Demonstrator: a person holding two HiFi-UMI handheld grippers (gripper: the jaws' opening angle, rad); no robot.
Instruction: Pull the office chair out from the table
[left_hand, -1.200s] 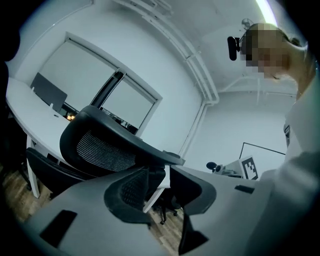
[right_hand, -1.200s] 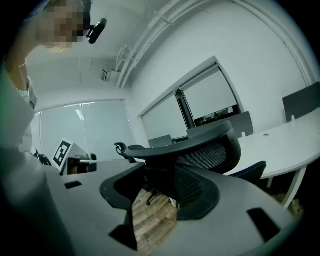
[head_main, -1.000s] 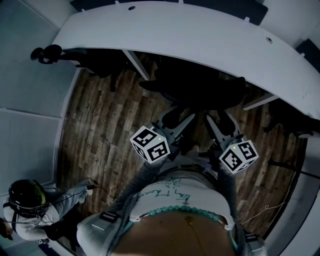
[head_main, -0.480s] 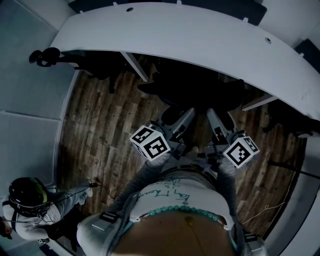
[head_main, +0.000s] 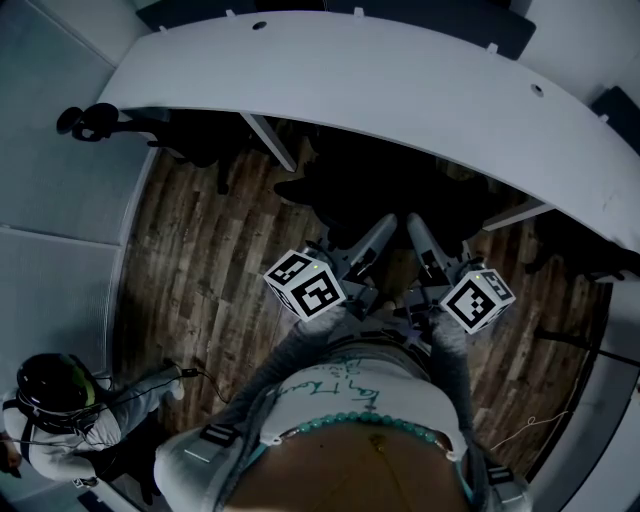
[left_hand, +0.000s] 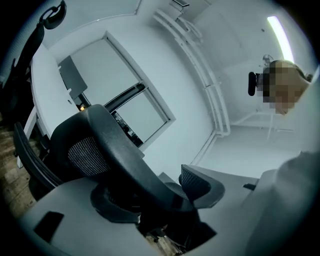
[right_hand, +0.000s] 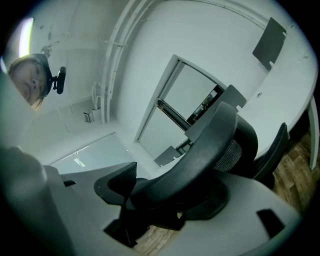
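Observation:
A black office chair stands half under the curved white table, its seat in shadow. Both grippers reach toward its back from the near side. The left gripper and the right gripper point up the picture, tips close together. In the left gripper view the chair's dark curved back frame runs across between the pale jaws of the left gripper. The right gripper shows the same frame between its jaws. Both sets of jaws have just been opening and stand wide, apart from the frame.
Another black chair stands at the table's left end, and a dark chair at the right. White table legs flank the office chair. A person crouches at the lower left by the wall. The floor is wood plank.
Both grippers have moved a little up the picture toward the table and rolled, so their marker cubes face differently. Their tips now lie closer together over the chair.

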